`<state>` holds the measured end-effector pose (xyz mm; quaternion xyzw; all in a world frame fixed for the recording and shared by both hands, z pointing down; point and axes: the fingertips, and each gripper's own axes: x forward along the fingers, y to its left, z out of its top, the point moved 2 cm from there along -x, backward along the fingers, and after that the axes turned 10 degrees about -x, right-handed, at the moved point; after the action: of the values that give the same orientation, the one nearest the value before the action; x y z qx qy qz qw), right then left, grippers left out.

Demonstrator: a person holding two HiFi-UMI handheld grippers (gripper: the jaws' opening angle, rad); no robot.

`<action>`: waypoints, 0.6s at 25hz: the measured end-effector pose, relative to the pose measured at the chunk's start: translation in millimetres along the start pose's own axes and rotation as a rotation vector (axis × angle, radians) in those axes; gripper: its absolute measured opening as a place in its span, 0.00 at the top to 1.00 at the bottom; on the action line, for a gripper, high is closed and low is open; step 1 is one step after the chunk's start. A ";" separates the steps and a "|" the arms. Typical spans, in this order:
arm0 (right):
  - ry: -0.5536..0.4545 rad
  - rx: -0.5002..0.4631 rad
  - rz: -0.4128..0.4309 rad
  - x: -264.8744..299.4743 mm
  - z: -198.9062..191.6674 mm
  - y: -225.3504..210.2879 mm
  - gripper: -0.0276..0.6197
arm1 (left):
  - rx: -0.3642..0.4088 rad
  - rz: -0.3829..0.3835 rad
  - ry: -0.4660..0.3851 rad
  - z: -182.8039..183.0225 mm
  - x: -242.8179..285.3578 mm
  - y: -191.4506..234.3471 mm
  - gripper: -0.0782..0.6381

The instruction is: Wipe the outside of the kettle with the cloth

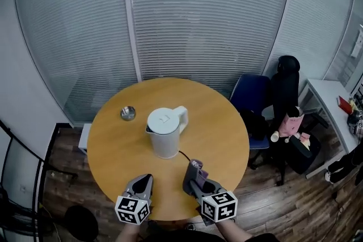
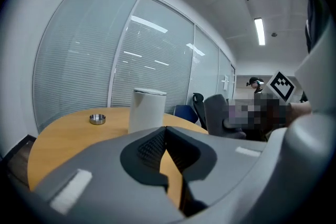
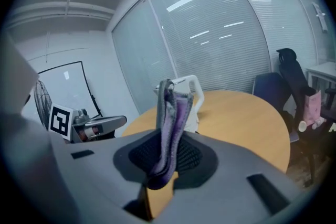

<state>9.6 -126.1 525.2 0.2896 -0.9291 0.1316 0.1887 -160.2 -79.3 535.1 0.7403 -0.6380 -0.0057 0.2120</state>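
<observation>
**Fig.** Kettle wipe, start pose. The kettle [image 1: 164, 134] stands upright approx. mid-table [image 1: 113, 150], lid on, its handle [image 1: 181, 117] turned to the far right and a dark cord [image 1: 185, 155] trailing from the base toward the near edge. Both tools sit at the near edge, well apart from it. The right gripper [image 1: 191, 178] has its jaws clamped on the cloth [image 3: 170, 113], a grey-purple folded strip pinched at its lower fold, w/ the free end standing up above the pads. The left gripper [image 2: 165, 136] has its jaws fully together w/ nothing between them. The small metal dish [image 1: 128, 113] at far left is not part of the job. Handling, judged: the cloth is soft, light and limp, so it will drape and bunch, and the grip near the fold leaves enough loose fabric to press flat on the wall. The kettle body looks rigid, smooth and prob. plastic. If empty it is light, so it may slide or rock under sideways wiping pressure, esp. up high, and the cord limits turning. The best hold is the handle, or a steadying press on the lid w/ the free tool. The smooth wall itself offers little purchase.
</observation>
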 end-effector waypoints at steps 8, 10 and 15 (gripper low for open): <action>0.022 -0.043 0.065 -21.8 -19.5 5.5 0.86 | -0.059 0.055 0.032 -42.2 -21.0 -24.3 0.88; 0.027 -0.043 0.070 -27.5 -24.3 4.7 0.86 | -0.066 0.058 0.033 -46.8 -23.5 -30.3 0.88; 0.036 -0.048 0.082 -38.2 -34.7 3.9 0.86 | -0.058 0.068 0.033 -54.5 -29.8 -42.8 0.88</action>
<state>45.9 -92.0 539.4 0.2442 -0.9396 0.1218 0.2067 -110.2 -30.2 563.1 0.7118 -0.6586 -0.0047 0.2441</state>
